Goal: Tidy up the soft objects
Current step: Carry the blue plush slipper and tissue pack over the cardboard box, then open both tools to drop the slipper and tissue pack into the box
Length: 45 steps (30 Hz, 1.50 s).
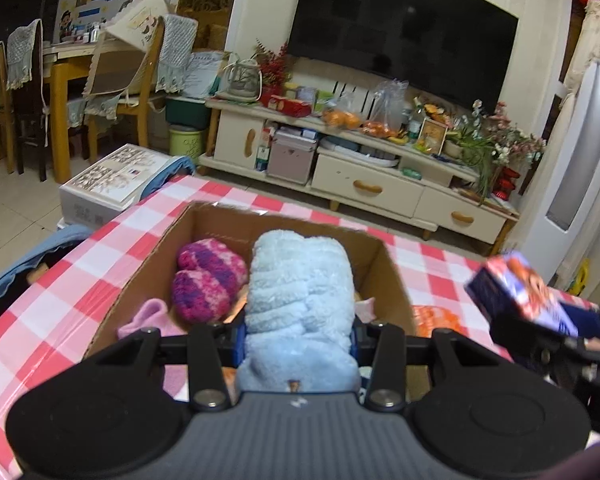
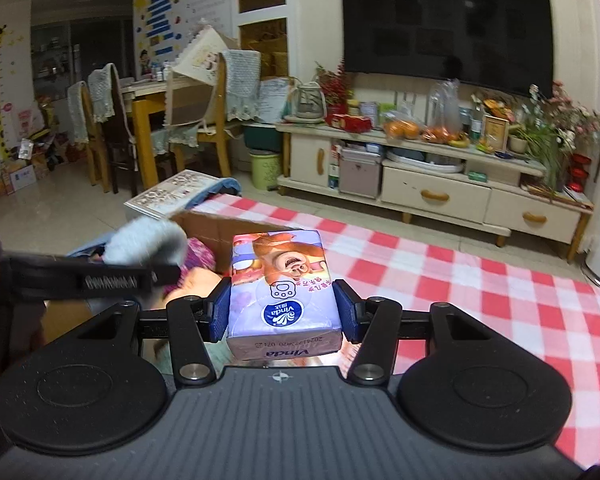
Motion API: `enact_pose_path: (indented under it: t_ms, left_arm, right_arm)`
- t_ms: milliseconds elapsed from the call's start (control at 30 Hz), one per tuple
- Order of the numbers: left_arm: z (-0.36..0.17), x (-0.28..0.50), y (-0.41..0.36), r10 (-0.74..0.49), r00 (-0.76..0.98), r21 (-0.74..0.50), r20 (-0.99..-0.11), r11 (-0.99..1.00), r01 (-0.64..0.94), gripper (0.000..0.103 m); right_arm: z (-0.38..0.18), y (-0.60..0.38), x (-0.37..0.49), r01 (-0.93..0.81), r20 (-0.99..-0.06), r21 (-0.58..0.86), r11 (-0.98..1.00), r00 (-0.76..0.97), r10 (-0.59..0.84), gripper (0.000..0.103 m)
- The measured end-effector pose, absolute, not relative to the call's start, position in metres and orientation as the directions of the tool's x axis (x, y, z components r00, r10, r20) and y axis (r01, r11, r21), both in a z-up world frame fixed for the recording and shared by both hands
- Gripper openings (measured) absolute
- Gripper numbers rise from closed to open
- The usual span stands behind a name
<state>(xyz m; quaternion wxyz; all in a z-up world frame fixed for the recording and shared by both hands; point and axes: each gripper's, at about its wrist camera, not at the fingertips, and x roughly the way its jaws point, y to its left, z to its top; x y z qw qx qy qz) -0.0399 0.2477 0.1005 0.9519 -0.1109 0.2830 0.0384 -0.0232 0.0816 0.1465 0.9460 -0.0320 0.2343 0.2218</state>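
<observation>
My left gripper (image 1: 298, 340) is shut on a fluffy light-blue soft item (image 1: 300, 300) and holds it over an open cardboard box (image 1: 140, 280) on the red-and-white checked table. In the box lie a pink-and-purple knitted item (image 1: 208, 280) and a pale pink cloth (image 1: 146, 316). My right gripper (image 2: 284, 316) is shut on a purple Vinda tissue pack (image 2: 284, 280), held above the table just right of the box (image 2: 220, 228). The pack also shows in the left wrist view (image 1: 520, 292). The left gripper with the blue item (image 2: 148, 240) shows at the left of the right wrist view.
The checked tablecloth (image 2: 460, 280) stretches to the right. An orange item (image 1: 432, 316) lies on the table right of the box. Beyond the table's far edge stand a TV cabinet (image 1: 364, 184), a white carton (image 1: 112, 184) on the floor, and dining chairs (image 1: 140, 80).
</observation>
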Motion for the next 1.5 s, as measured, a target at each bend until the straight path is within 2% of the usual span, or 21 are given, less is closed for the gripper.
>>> enact_pose_path:
  t_ms: [733,800,867,900,933,967,1133,1200,1267,1500]
  left_arm:
    - [0.08,-0.02,0.26,0.041,0.771,-0.155,-0.636,0.972,-0.179,0.044]
    - [0.08,-0.02,0.261,0.049,0.766,-0.154,-0.641,0.97,-0.19,0.051]
    - [0.08,-0.02,0.263,0.056,0.766,-0.158,-0.64,0.966,-0.202,0.064]
    - [0.081,-0.021,0.264,0.061,0.767,-0.16,-0.639,0.965,-0.21,0.068]
    - [0.081,-0.022,0.265,0.065,0.769,-0.162,-0.635,0.963,-0.215,0.076]
    - [0.082,-0.022,0.266,0.07,0.772,-0.163,-0.631,0.962,-0.22,0.082]
    - [0.088,-0.027,0.266,0.089,0.782,-0.164,-0.617,0.957,-0.238,0.095]
    - [0.091,-0.03,0.266,0.093,0.788,-0.164,-0.608,0.957,-0.239,0.096]
    - [0.095,-0.034,0.264,0.094,0.796,-0.161,-0.598,0.959,-0.234,0.102]
    - [0.106,-0.055,0.253,0.088,0.822,-0.145,-0.562,0.968,-0.203,0.102]
  right_arm:
    - [0.13,0.131,0.021,-0.498,-0.509,0.054,0.865,0.732,0.453,0.066]
    - [0.129,0.133,0.024,-0.503,-0.513,0.055,0.863,0.727,0.457,0.066]
    - [0.13,0.134,0.025,-0.507,-0.514,0.054,0.86,0.724,0.46,0.07]
    - [0.131,0.134,0.026,-0.503,-0.511,0.054,0.863,0.728,0.457,0.075]
    - [0.132,0.133,0.025,-0.495,-0.506,0.055,0.867,0.735,0.451,0.088]
    - [0.134,0.132,0.023,-0.49,-0.495,0.053,0.87,0.744,0.45,0.094]
    - [0.145,0.119,0.011,-0.446,-0.453,0.039,0.894,0.79,0.413,0.1]
    - [0.149,0.11,0.005,-0.415,-0.442,0.048,0.909,0.807,0.391,0.102]
    - [0.152,0.101,-0.003,-0.382,-0.437,0.063,0.922,0.82,0.369,0.103]
    - [0.151,0.077,-0.026,-0.302,-0.451,0.079,0.95,0.839,0.304,0.103]
